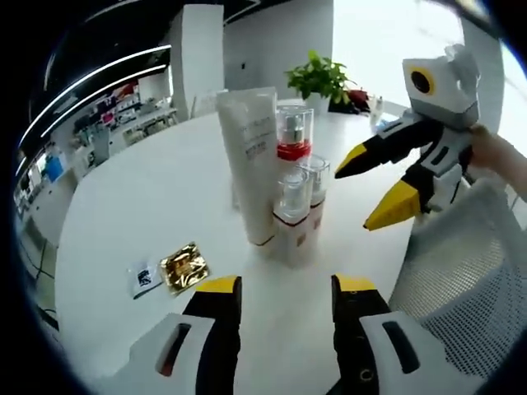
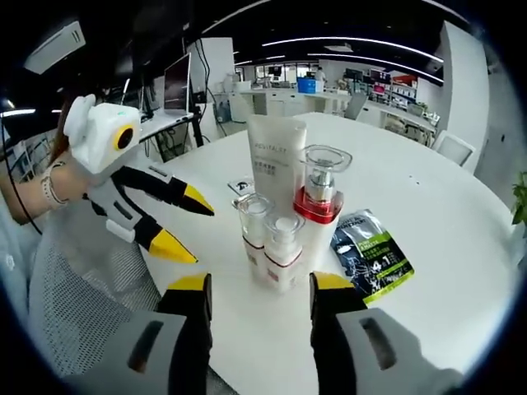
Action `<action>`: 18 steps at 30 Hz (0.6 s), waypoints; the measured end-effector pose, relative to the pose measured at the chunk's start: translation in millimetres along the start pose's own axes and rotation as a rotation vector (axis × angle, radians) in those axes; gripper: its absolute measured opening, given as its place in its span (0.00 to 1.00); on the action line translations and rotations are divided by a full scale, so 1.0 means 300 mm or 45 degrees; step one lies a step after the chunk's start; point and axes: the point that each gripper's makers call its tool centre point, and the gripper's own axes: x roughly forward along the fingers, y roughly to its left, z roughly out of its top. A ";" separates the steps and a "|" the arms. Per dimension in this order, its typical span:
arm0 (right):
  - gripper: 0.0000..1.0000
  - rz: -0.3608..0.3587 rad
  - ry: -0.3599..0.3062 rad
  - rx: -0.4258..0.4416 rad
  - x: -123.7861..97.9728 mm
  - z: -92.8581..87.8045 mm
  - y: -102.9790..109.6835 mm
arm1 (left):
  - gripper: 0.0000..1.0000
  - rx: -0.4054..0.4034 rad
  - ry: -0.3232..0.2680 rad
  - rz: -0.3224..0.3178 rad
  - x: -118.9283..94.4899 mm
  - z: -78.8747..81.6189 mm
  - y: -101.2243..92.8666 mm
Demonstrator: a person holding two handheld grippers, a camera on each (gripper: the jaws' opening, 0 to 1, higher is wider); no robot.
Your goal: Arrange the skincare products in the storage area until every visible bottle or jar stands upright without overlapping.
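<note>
Skincare products stand together near the middle of the round white table (image 1: 148, 206): a tall white tube (image 1: 249, 160), a clear pump bottle with a red band (image 1: 294, 136) and 2 small clear-capped bottles (image 1: 294, 210), all upright and pressed close to each other. In the right gripper view a dark green sachet (image 2: 372, 251) lies flat just beside them. A gold foil sachet (image 1: 183, 266) lies apart, nearer the left gripper (image 1: 285, 290). Both the left gripper and the right gripper (image 2: 260, 288) have jaws spread wide and hold nothing. A potted plant (image 1: 319, 80) stands at the far edge.
</note>
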 end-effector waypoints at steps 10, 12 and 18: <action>0.63 -0.042 0.026 0.000 -0.024 0.009 -0.006 | 0.53 0.017 -0.024 0.024 -0.074 0.030 0.024; 0.65 -0.045 0.027 0.003 -0.032 0.014 -0.006 | 0.56 0.023 -0.023 0.033 -0.090 0.032 0.033; 0.74 -0.057 0.027 -0.012 -0.066 0.037 0.006 | 0.64 0.024 -0.009 0.064 -0.135 0.029 0.059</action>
